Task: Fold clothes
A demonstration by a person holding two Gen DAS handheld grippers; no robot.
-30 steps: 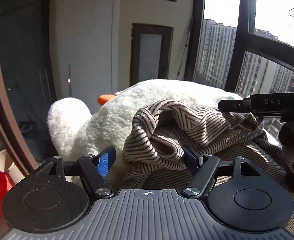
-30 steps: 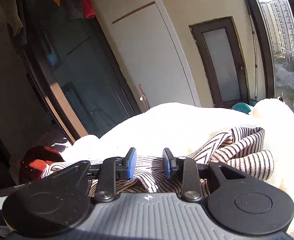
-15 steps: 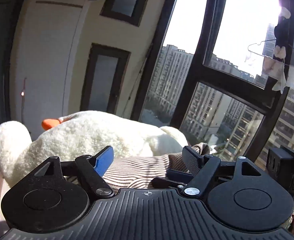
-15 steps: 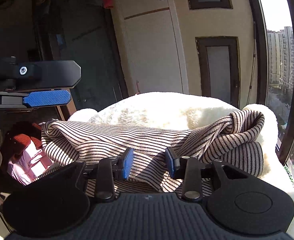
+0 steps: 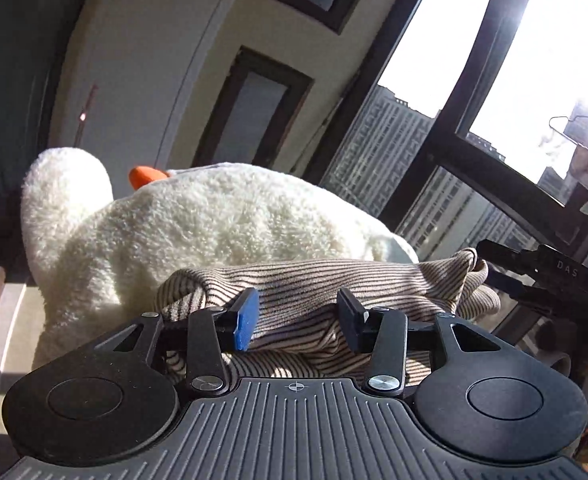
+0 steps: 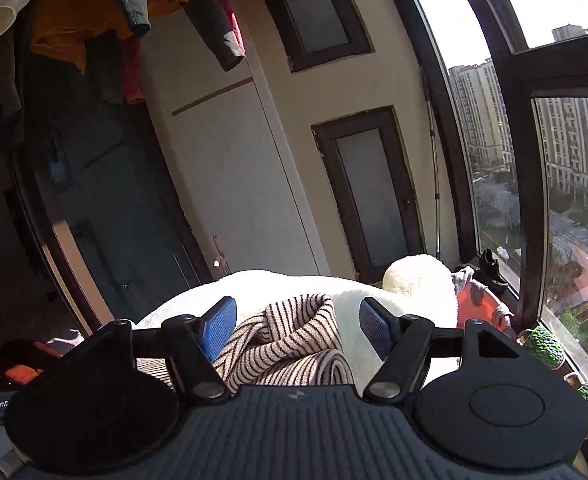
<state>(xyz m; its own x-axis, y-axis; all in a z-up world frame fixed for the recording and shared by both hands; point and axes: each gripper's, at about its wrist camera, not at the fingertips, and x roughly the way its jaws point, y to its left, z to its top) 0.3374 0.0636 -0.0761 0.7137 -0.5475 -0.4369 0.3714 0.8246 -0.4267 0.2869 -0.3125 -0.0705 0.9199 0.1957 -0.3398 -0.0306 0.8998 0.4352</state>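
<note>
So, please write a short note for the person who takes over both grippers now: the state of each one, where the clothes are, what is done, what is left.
Left gripper: jaws closing around a fold of the striped sweater; the pads do not press it yet.
Right gripper: jaws opening, wide apart; the sweater's bunched end lies between them, not gripped.
The sweater lies crumpled on the white plush toy beside the window. More clothes hang overhead.
Done: no neat fold shows yet.
Left: probably take hold with the left gripper, spread the sweater flat, then fold it.
</note>
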